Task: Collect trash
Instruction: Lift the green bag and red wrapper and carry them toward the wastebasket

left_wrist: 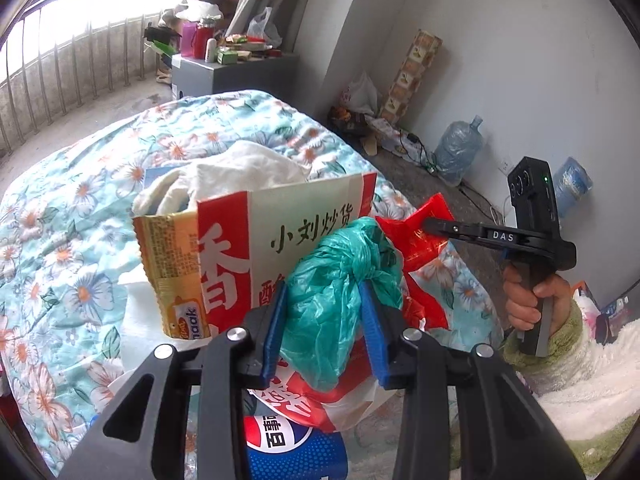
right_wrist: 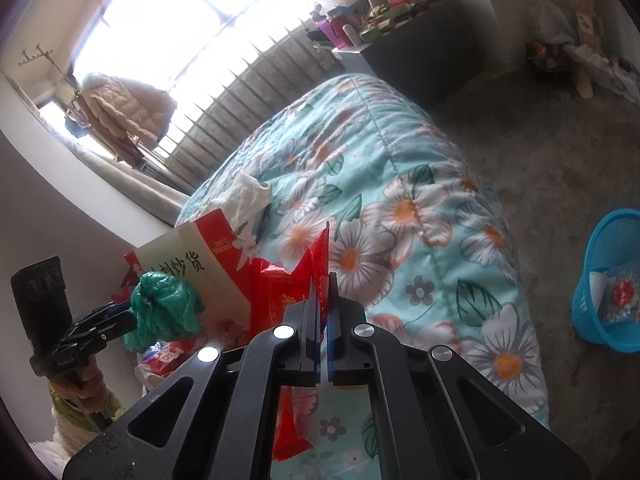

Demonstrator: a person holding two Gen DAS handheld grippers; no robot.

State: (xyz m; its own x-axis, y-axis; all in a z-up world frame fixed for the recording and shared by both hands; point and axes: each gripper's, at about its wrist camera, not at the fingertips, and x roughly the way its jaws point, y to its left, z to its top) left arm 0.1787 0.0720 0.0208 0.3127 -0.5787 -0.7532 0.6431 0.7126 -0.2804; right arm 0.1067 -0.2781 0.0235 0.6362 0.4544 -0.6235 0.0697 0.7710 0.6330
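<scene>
My left gripper (left_wrist: 324, 292) is shut on a knotted green plastic bag (left_wrist: 332, 280), held above the bed; it also shows in the right wrist view (right_wrist: 164, 304). My right gripper (right_wrist: 323, 280) is shut on a red foil wrapper (right_wrist: 316, 256), seen in the left wrist view (left_wrist: 420, 240) beside the right gripper (left_wrist: 430, 226). Behind stands a red and white paper snack bag (left_wrist: 304, 224). A yellow biscuit wrapper (left_wrist: 172, 264), white tissue (left_wrist: 224, 172) and a Pepsi bottle (left_wrist: 292, 448) lie on the floral quilt (left_wrist: 80, 240).
A blue plastic waste basket (right_wrist: 608, 280) with some wrappers inside stands on the floor right of the bed. A grey cabinet (left_wrist: 236, 76) with clutter stands by the window railing. Water jugs (left_wrist: 460, 148) and cables lie along the wall.
</scene>
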